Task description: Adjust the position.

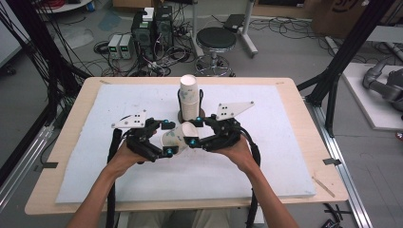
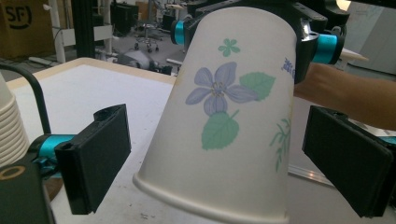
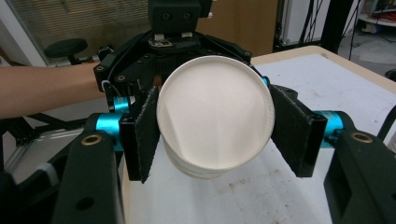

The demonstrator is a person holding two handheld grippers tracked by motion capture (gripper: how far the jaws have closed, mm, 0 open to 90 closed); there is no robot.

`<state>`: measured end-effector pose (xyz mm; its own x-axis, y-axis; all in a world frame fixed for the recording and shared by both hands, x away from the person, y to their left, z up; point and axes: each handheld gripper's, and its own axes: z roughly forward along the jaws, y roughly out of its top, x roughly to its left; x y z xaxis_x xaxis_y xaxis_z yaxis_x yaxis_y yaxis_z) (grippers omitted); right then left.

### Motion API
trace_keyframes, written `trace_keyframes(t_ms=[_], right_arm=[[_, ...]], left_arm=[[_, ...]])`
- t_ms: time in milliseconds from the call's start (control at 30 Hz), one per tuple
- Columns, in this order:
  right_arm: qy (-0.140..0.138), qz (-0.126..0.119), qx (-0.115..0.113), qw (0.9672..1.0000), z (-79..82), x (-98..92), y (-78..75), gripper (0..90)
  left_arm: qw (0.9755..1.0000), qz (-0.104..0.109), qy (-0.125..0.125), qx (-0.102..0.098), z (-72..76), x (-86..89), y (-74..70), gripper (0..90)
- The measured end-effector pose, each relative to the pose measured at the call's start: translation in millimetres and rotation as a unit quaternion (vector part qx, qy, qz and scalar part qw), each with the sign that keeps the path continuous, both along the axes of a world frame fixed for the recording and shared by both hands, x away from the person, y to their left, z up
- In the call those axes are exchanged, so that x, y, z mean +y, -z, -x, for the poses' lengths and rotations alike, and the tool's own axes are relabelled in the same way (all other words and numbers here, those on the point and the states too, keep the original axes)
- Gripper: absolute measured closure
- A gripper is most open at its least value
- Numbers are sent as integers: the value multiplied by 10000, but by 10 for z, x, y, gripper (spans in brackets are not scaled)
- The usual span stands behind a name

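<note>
A paper cup (image 1: 177, 137) printed with purple flowers hangs on its side over the middle of the white mat, between both grippers. My right gripper (image 1: 195, 130) is shut on its narrow base end. In the right gripper view the white base (image 3: 215, 112) faces the camera and the pads (image 3: 144, 135) press its sides. My left gripper (image 1: 167, 138) is open around the cup's wide rim end. In the left gripper view the cup (image 2: 224, 116) sits between the spread pads (image 2: 100, 154) with a gap on each side.
A tall stack of paper cups (image 1: 188, 95) stands in a dark holder just behind the grippers, and its edge (image 2: 9, 126) appears in the left gripper view. The white mat (image 1: 266, 156) covers the wooden table (image 1: 313, 156). A stool (image 1: 216, 40) and electronics stand on the floor beyond.
</note>
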<state>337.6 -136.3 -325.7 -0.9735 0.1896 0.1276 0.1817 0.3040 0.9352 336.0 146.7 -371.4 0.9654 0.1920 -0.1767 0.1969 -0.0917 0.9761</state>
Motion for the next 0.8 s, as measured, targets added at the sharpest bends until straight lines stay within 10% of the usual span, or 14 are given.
trace_keyframes(t_ms=[800], right_arm=[[-115,-32,8,9999,22,26,-16,381]], left_arm=[[9991,-141,410,9,-72,-76,53,168]])
